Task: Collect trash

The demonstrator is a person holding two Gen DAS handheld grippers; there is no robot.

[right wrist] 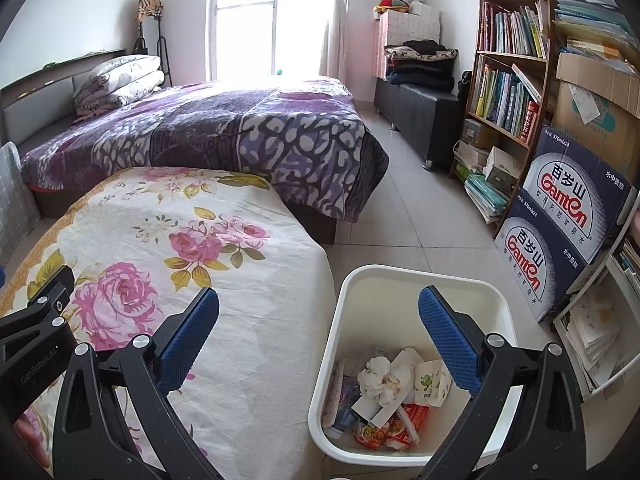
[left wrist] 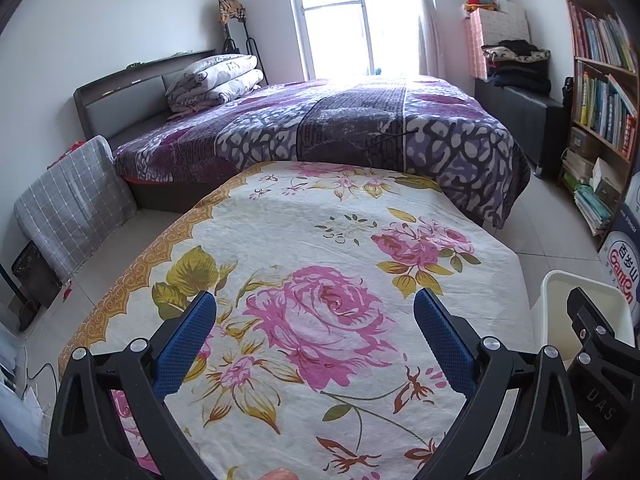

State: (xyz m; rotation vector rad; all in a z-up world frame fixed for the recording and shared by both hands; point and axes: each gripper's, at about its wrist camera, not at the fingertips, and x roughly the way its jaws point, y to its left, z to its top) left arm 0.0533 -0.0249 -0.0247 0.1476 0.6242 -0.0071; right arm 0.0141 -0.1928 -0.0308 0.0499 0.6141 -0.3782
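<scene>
A white trash bin [right wrist: 404, 276] stands on the floor to the right of a table with a floral cloth [right wrist: 168, 248]. It holds crumpled tissue [right wrist: 378, 376], paper and snack wrappers [right wrist: 384, 428]. My right gripper [right wrist: 319, 308] is open and empty, above the bin's left rim. My left gripper [left wrist: 315, 310] is open and empty, above the floral cloth [left wrist: 320, 240]. The bin's corner shows at the right of the left wrist view [left wrist: 560, 284]. No trash shows on the cloth.
A bed with a purple cover [right wrist: 240, 128] lies beyond the table. A bookshelf [right wrist: 508, 72] and stacked water cartons [right wrist: 560, 224] line the right wall. Tiled floor [right wrist: 400, 208] runs between bed and shelf. A grey checked cushion [left wrist: 76, 208] leans at left.
</scene>
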